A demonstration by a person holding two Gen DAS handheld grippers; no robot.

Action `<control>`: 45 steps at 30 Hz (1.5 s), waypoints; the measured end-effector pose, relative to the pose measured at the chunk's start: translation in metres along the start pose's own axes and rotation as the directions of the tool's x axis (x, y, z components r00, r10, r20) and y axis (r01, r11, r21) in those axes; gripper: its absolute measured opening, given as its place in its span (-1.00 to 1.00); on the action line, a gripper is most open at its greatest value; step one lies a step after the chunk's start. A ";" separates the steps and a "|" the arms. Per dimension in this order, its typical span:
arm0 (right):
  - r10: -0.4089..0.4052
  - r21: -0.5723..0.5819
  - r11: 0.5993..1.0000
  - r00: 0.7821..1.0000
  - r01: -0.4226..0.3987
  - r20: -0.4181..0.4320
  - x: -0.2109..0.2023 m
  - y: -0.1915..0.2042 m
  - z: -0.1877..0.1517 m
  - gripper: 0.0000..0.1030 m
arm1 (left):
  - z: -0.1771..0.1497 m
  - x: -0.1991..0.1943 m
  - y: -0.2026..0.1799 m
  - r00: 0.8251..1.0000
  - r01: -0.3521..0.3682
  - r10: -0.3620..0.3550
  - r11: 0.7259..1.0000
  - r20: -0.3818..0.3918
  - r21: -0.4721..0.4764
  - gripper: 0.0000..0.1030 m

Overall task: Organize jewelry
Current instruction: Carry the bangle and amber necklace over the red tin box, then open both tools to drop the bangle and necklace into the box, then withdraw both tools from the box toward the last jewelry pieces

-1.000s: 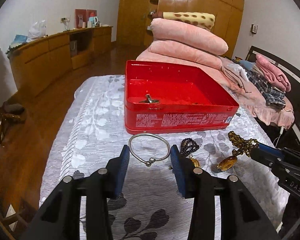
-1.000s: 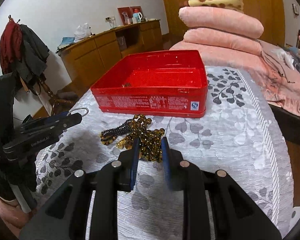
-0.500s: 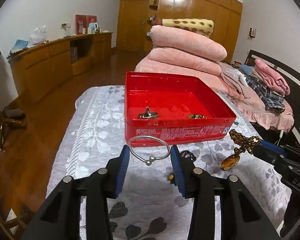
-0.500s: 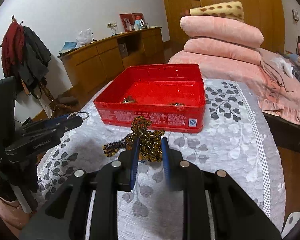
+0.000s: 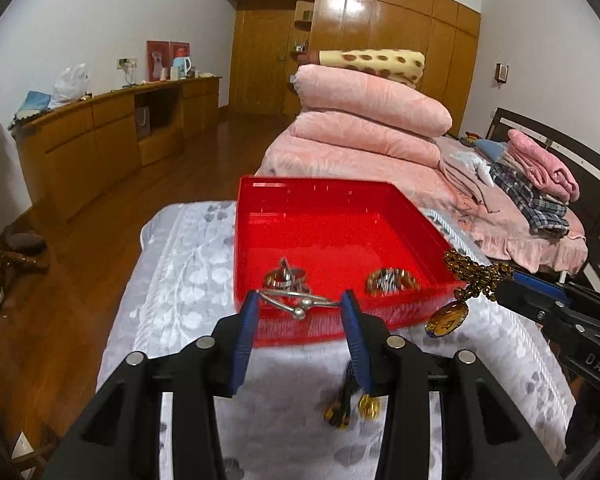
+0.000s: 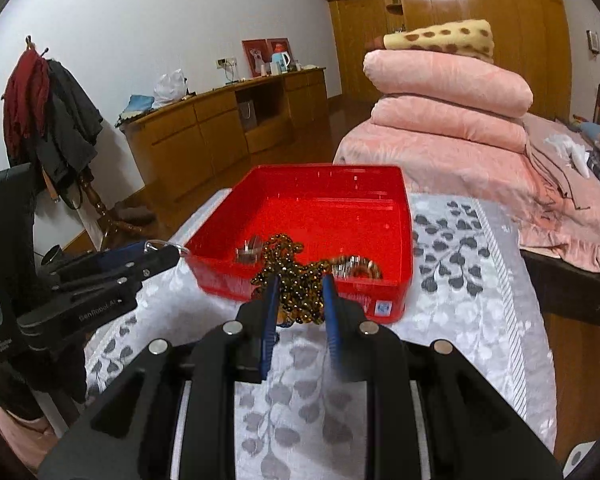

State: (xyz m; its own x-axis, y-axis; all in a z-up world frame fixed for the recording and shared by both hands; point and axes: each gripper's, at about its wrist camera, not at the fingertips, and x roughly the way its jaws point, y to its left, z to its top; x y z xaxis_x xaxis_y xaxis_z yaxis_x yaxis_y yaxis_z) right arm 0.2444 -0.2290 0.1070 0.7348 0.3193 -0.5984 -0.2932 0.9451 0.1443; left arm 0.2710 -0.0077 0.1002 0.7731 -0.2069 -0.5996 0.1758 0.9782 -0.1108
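Left wrist view: my left gripper [image 5: 300,304] pinches the silver bangle [image 5: 296,300] at the red box [image 5: 336,200] rim; my right gripper [image 6: 300,284] clamps the beaded necklace [image 6: 296,280].

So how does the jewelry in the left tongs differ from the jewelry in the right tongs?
The left tongs hold a silver bangle: one thin, rigid, smooth metal hoop with ball ends. The right tongs hold a brown bead necklace: many small beads, limp and bunched, with an amber pendant hanging below. The bangle spans widely spread tongs; the necklace sits in narrower ones. Both are lifted at the near edge of the red box.
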 end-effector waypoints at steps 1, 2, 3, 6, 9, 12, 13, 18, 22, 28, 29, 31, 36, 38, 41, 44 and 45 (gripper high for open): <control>0.000 0.001 1.000 1.000 0.000 0.004 0.001 -0.001 0.004 -0.60 | 0.002 0.002 0.000 1.000 0.000 0.000 1.000 0.004 0.000 -0.20; 0.000 0.003 1.000 1.000 0.000 0.008 0.003 -0.002 0.008 -0.60 | 0.007 0.005 -0.001 1.000 -0.001 0.001 1.000 0.008 0.001 -0.21; -0.001 0.005 1.000 1.000 0.001 0.012 0.005 -0.003 0.013 -0.60 | 0.011 0.008 -0.002 1.000 0.002 -0.002 1.000 0.010 0.003 -0.32; -0.005 0.011 1.000 1.000 0.005 0.012 0.013 -0.007 0.023 -0.60 | 0.019 0.016 -0.001 1.000 0.024 -0.024 1.000 0.006 -0.001 -0.61; -0.006 0.013 1.000 1.000 0.005 0.006 0.023 -0.011 0.031 -0.60 | 0.028 0.028 -0.001 1.000 0.020 -0.020 1.000 0.006 0.003 -0.61; 0.000 0.020 1.000 1.000 0.000 -0.011 0.040 -0.015 0.039 -0.60 | 0.041 0.043 -0.001 1.000 0.017 -0.017 1.000 0.012 -0.002 -0.61; 0.002 0.023 1.000 1.000 -0.002 -0.026 0.047 -0.017 0.041 -0.60 | 0.043 0.047 0.000 1.000 0.022 -0.022 1.000 0.006 -0.006 -0.61; -0.009 0.046 0.999 0.997 0.012 -0.076 0.077 -0.024 0.042 -0.53 | 0.048 0.046 0.010 0.999 0.033 -0.033 0.999 0.008 -0.032 -0.51; -0.003 0.062 0.998 0.998 0.007 -0.056 0.069 -0.026 0.038 -0.52 | 0.047 0.039 0.025 1.000 0.017 -0.016 0.998 0.017 -0.065 -0.23; -0.015 0.069 0.997 0.999 0.017 -0.039 0.051 -0.024 0.029 -0.30 | 0.033 0.020 0.036 1.000 0.016 -0.013 0.995 0.026 -0.098 0.14; -0.013 0.073 0.997 0.999 0.016 -0.038 0.047 -0.024 0.024 -0.30 | 0.028 0.015 0.036 1.000 0.017 -0.014 0.995 0.027 -0.094 0.23; -0.012 0.079 0.997 0.999 0.016 -0.039 0.043 -0.023 0.017 -0.30 | 0.020 0.008 0.037 1.000 0.010 -0.008 0.996 0.029 -0.083 0.31; -0.016 0.088 0.996 0.998 0.021 -0.063 0.033 -0.014 -0.010 -0.30 | -0.002 -0.005 0.035 1.000 0.008 -0.007 0.997 0.010 -0.070 0.35; -0.014 0.090 0.996 0.997 0.020 -0.077 0.031 -0.009 -0.020 -0.30 | -0.013 -0.007 0.034 1.000 -0.005 0.005 0.998 -0.006 -0.066 0.35; -0.011 0.087 0.996 0.994 0.021 -0.107 0.031 0.002 -0.037 -0.30 | -0.026 -0.009 0.034 1.000 -0.007 0.006 0.998 -0.027 -0.058 0.35; -0.009 0.088 0.996 0.992 0.020 -0.128 0.032 0.010 -0.049 -0.30 | -0.042 -0.009 0.032 0.998 -0.018 0.015 0.999 -0.056 -0.043 0.38; -0.012 0.084 0.996 0.990 0.023 -0.139 0.033 0.014 -0.054 -0.30 | -0.047 -0.008 0.031 0.998 -0.018 0.016 0.999 -0.068 -0.040 0.38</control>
State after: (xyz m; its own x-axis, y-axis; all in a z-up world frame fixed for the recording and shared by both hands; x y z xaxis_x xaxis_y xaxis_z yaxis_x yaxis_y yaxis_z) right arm 0.2315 -0.2088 0.0468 0.6462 0.2956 -0.7036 -0.2236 0.9548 0.1958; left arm 0.2415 0.0255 0.0642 0.7327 -0.1897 -0.6536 0.1369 0.9818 -0.1315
